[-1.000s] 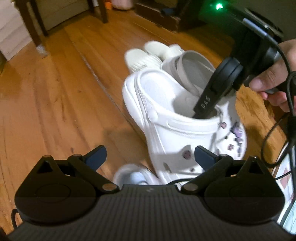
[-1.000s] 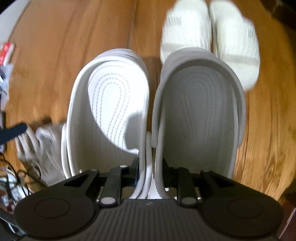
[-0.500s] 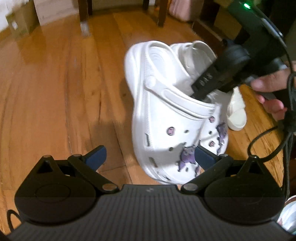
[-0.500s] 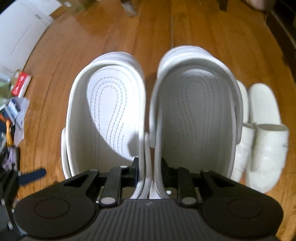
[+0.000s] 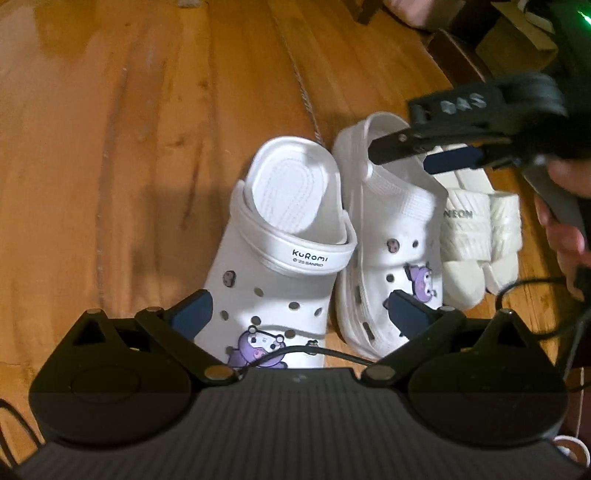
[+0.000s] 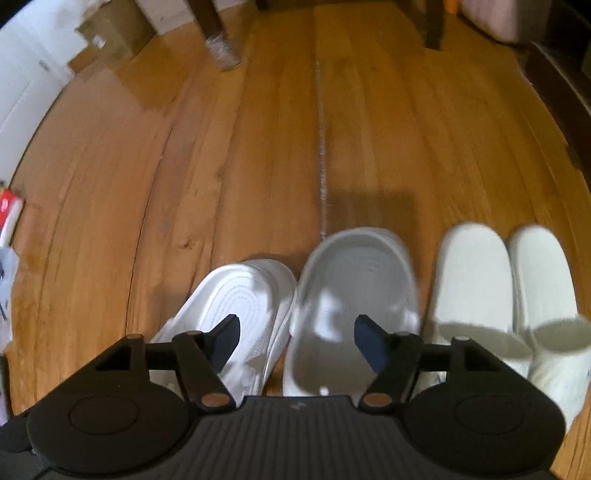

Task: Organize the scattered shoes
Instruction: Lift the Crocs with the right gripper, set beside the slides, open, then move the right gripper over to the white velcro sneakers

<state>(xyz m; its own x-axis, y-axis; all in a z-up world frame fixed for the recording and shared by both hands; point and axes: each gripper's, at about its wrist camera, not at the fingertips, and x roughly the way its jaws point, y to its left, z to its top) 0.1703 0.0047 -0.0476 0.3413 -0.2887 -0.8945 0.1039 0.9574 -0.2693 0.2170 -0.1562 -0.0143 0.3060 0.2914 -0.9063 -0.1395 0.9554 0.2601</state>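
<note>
Two white clogs with purple charms stand side by side on the wood floor: the left clog (image 5: 280, 258) (image 6: 236, 302) and the right clog (image 5: 391, 229) (image 6: 354, 295). A pair of cream slides (image 5: 480, 232) (image 6: 509, 295) sits just right of them. My left gripper (image 5: 299, 314) is open, hovering over the clogs' toes with nothing between its fingers. My right gripper (image 6: 295, 341) is open above the clogs' heels, holding nothing; in the left wrist view it (image 5: 424, 155) hangs over the right clog's heel.
Bare wood floor (image 6: 258, 166) stretches beyond the shoes. Chair or table legs (image 6: 218, 40) stand at the far end. A white door (image 6: 22, 81) and a cardboard box (image 6: 110, 33) are at far left, with papers (image 6: 7, 229) at the left edge. Dark furniture (image 5: 461, 51) runs along the right.
The right gripper held both clogs pinched together by their inner walls; now it has opened and the clogs rest on the floor beside the slides. The left gripper stayed open.
</note>
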